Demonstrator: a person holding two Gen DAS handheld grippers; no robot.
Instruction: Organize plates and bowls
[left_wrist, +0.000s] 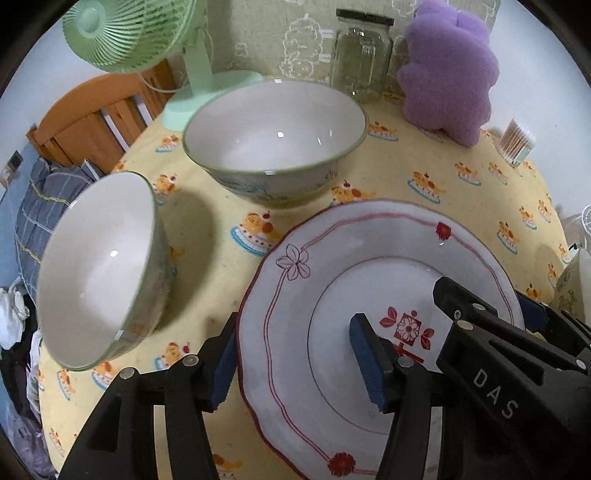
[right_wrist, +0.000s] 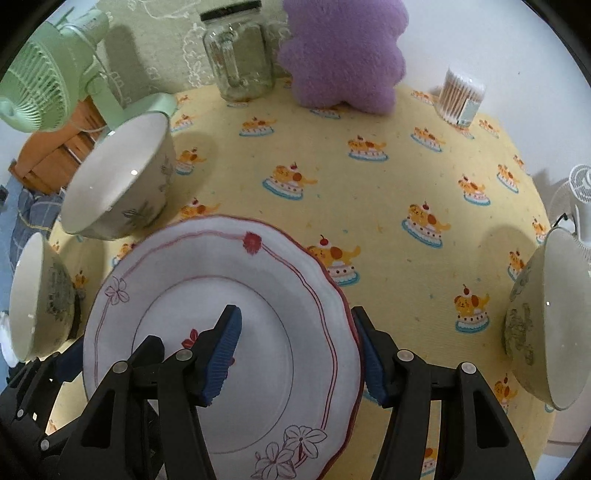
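- Plate (left_wrist: 369, 295): its rim sits between the jaws of both left gripper (left_wrist: 299, 360) and right gripper (right_wrist: 301, 356).
- White, scalloped, red-lined (floral motifs).
- Grip: contact unclear.

The left gripper (left_wrist: 299, 363) and right gripper (right_wrist: 301, 354) are pointing steeply downward. Both are standing with jaws apart.

A lived-in home is indicated. A table (right_wrist: 369, 155) is covered with a yellow cake-print cloth. At its far edge a green fan (left_wrist: 125, 33), glass jar (left_wrist: 360, 62), purple plush (left_wrist: 448, 74) and cotton swabs (right_wrist: 461, 96) are kept. Heaped clothes (left_wrist: 40, 206) and a wooden chair (left_wrist: 96, 114) are seen at left.
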